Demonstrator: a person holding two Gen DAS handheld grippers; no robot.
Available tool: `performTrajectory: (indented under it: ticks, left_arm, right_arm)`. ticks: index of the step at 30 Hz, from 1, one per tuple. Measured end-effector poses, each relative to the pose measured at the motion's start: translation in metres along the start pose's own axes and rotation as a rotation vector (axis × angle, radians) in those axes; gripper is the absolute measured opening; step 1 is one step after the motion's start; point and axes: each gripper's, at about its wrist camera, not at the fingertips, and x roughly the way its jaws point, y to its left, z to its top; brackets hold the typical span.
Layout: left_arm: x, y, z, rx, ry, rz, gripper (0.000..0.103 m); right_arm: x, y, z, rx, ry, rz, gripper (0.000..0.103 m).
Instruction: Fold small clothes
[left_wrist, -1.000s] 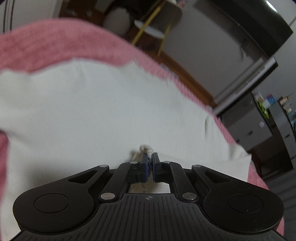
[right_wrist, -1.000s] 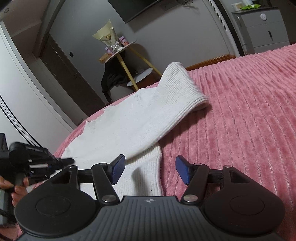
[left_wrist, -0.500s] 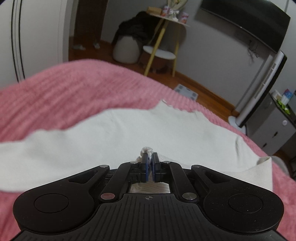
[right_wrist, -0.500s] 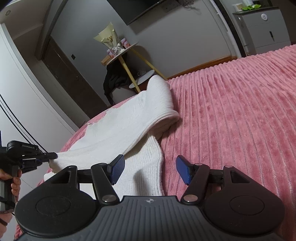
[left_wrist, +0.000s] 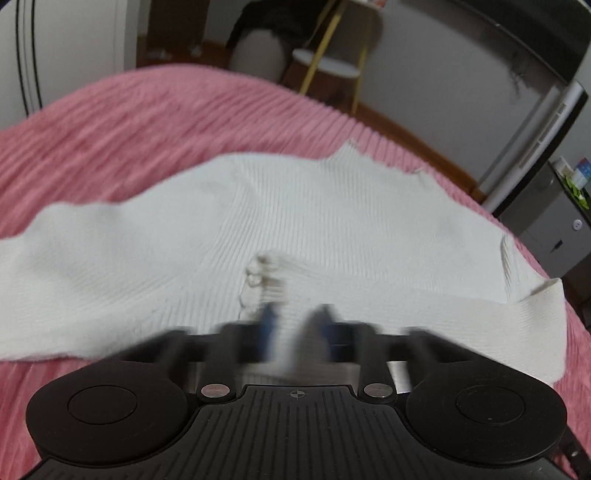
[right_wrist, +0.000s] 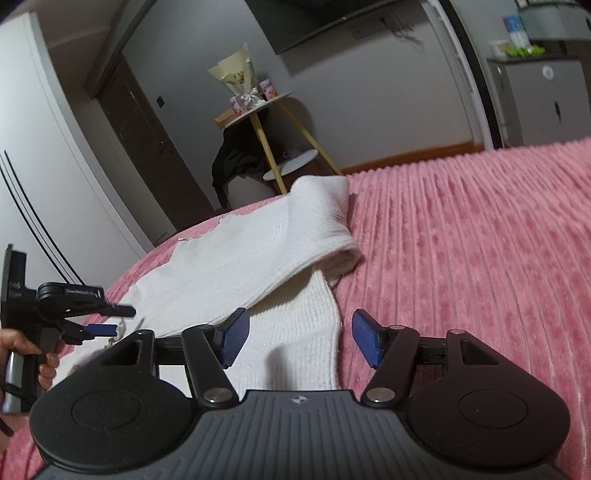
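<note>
Since earlier frame, left tongs (left_wrist: 295, 321) let go of white garment (left_wrist: 332, 221), now parted; right tongs (right_wrist: 297, 339) wide apart, empty; first fold laid on pink bedspread (right_wrist: 461, 240), further folds remain, I judge.

- A pink ribbed bedspread (right_wrist: 480, 236) is covering the bed and filling the foreground.
- Beyond the bedspread, a small round side table (right_wrist: 255, 107) is standing on slanting yellow legs against a grey wall (right_wrist: 369, 96).
- A wrapped bouquet (right_wrist: 236, 79) is resting on the side table, with dark clothing (right_wrist: 236, 158) hanging beneath it.
- Left of the side table, a dark door (right_wrist: 136, 140) is standing shut.
- Above and right of the side table, a black television (right_wrist: 314, 18) is hanging on the wall.
- Far right of the side table, a grey cabinet (right_wrist: 546, 99) is standing on the wooden floor (left_wrist: 388, 125).
</note>
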Motion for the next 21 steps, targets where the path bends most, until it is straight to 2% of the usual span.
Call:
performTrajectory:
  ticks: [4, 8, 11, 14, 16, 18, 20, 21]
  left_arm:
    - [-0.006, 0.0, 0.0, 0.047, -0.031, 0.048, 0.002]
    - [-0.017, 0.009, 0.004, 0.058, -0.098, 0.107, 0.001]
    - [-0.02, 0.019, 0.005, 0.034, -0.092, 0.123, 0.001]
    - [-0.019, 0.023, 0.001, 0.03, -0.065, 0.107, 0.002]
    - [-0.02, 0.021, -0.005, 0.031, -0.057, 0.094, 0.01]
    - [-0.02, 0.017, -0.01, 0.042, -0.058, 0.08, 0.034]
    - [-0.019, 0.014, -0.015, 0.046, -0.059, 0.052, 0.043]
    - [-0.018, 0.012, -0.017, 0.045, -0.055, 0.033, 0.043]
  right_arm:
    - [-0.001, 0.012, -0.001, -0.049, -0.009, -0.014, 0.048]
    - [0.0, 0.023, -0.006, -0.117, -0.002, -0.047, 0.048]
    - [0.0, 0.027, -0.008, -0.146, -0.001, -0.048, 0.048]
    - [0.0, 0.032, -0.009, -0.166, 0.0, -0.042, 0.048]
    - [0.001, 0.033, -0.01, -0.168, 0.006, -0.043, 0.048]
    - [0.0, 0.036, -0.012, -0.179, 0.009, -0.049, 0.048]
    - [0.0, 0.038, -0.012, -0.191, 0.008, -0.058, 0.048]
    - [-0.001, 0.039, -0.012, -0.193, 0.008, -0.062, 0.048]
